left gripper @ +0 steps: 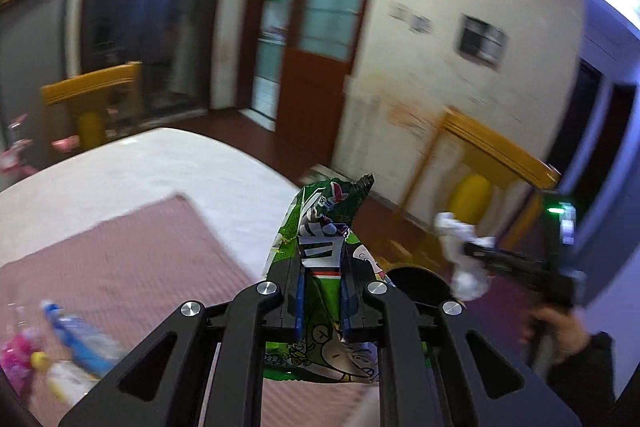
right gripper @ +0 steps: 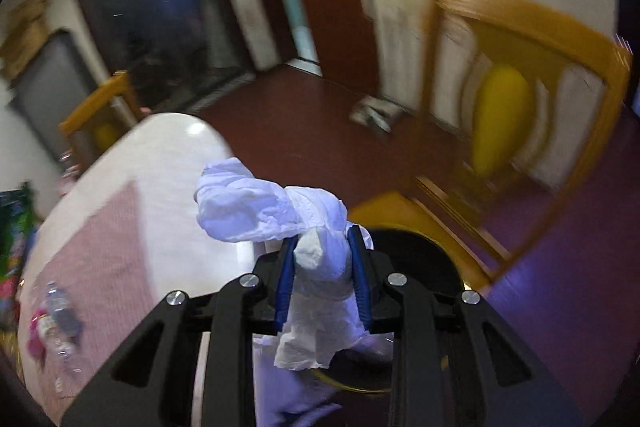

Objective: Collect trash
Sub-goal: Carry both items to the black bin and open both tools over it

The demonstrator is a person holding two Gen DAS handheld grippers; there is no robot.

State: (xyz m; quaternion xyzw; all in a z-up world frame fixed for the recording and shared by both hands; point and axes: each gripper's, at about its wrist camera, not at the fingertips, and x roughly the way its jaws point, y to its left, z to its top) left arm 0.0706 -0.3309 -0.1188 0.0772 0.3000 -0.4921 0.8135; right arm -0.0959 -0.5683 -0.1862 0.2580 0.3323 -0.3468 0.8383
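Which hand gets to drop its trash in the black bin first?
Probably the right. The right gripper, clamping the crumpled tissue, has the black bin right under its fingers. The left gripper, holding the green snack wrapper, sits over the table edge.

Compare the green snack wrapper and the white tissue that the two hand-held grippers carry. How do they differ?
The green snack wrapper is glossy and printed with cartoons; the white tissue is plain and matte. The wrapper stands flat and tall with a jagged torn top, while the tissue is crumpled into soft lumps. The wrapper is pinched in the left hand-held gripper, the tissue in the right hand-held gripper. Both are clamped between blue pads, off the table.
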